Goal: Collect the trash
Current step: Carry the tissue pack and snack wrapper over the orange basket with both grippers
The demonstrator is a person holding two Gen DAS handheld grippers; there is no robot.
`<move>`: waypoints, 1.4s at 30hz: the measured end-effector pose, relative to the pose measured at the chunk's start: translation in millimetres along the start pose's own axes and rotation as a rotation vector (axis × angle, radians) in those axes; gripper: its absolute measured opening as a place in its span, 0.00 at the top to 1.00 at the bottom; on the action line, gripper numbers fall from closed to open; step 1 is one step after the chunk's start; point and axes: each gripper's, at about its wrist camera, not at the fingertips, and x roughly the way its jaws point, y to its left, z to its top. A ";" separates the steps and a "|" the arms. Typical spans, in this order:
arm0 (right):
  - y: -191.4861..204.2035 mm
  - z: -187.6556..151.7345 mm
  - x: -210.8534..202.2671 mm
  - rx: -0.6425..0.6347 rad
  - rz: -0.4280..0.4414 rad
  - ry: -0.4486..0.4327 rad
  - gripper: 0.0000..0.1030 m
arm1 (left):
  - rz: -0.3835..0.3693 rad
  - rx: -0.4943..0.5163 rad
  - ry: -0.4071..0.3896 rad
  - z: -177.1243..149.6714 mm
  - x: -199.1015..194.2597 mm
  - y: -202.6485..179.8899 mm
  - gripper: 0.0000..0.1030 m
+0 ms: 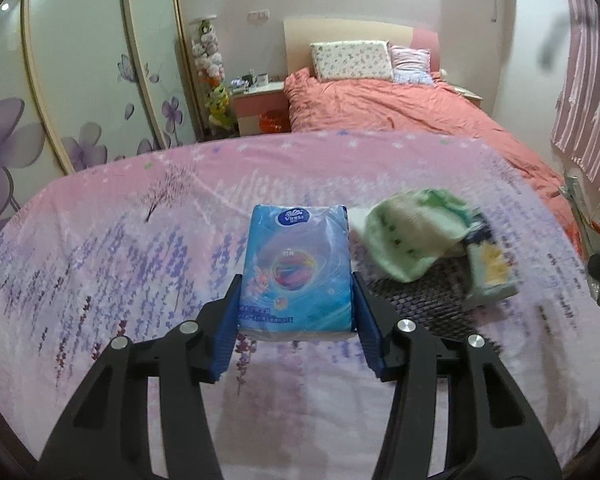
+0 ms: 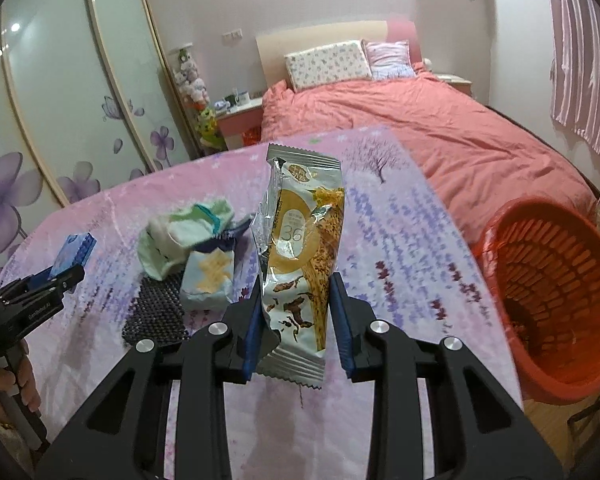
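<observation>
Right gripper (image 2: 296, 312): black linkage arms, blue pads (image 2: 252, 332), silver pivot screws.

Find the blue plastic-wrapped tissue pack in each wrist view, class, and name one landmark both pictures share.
Left wrist view: the blue plastic-wrapped tissue pack sits at centre, clamped between the left gripper fingers.
Right wrist view: it shows small at the far left edge, in the same gripper.
Shared landmark: the crumpled green-and-white cloth on the pink floral tablecloth.
</observation>
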 end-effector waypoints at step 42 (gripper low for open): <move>-176.3 -7.8 -67.2 0.192 -0.228 -0.134 0.69 | -0.463 0.261 -0.074 15.6 -66.1 -288.5 0.50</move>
